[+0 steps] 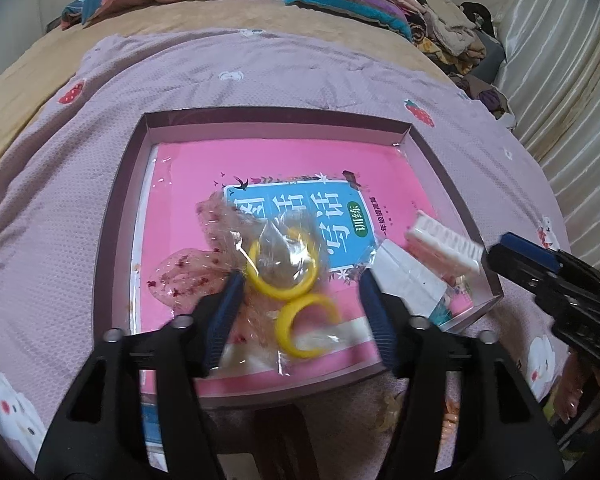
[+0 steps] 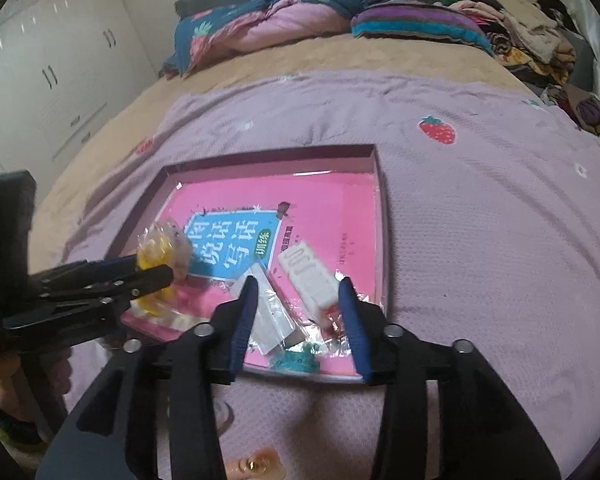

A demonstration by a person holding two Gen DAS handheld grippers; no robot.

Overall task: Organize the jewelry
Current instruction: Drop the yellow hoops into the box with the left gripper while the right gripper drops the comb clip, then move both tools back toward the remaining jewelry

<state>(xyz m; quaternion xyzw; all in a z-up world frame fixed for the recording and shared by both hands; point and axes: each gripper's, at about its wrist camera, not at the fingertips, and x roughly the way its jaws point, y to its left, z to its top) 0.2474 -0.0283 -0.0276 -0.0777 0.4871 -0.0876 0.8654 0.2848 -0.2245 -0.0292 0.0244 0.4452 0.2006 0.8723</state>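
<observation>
We see a bed spread with a lilac waffle-textured blanket (image 1: 260,92) dotted with embroidered strawberries and white rabbits, lying over a tan plush cover (image 2: 340,56); rumpled quilts and a striped pillow sit at the far end. On the blanket rests a shallow rectangular cardboard tray (image 1: 276,120) with dark mauve walls. Flat inside it lies a glossy pink booklet (image 1: 284,160) with a blue panel of printed characters.

On the booklet, toward the tray's near left, we find two smooth, chunky yellow bangles (image 1: 284,276), each wrapped in crinkled clear plastic; one overlaps the blue panel, the other lies just beside it, nearer us. A clear film speckled with dark red flecks (image 1: 184,276) lies to their left. Toward the tray's near right corner are a white ribbed rectangular block (image 2: 310,276), a flat clear packet (image 2: 272,312) and a small teal beaded piece (image 2: 298,360).

Our left gripper (image 1: 300,300) hovers low over the bangles, its blue ribbed pads spread wide to either side of them, touching nothing we can make out. Our right gripper (image 2: 300,308) hangs over the near right corner, jaws likewise wide apart, with the packet and white block between them, ungripped.
</observation>
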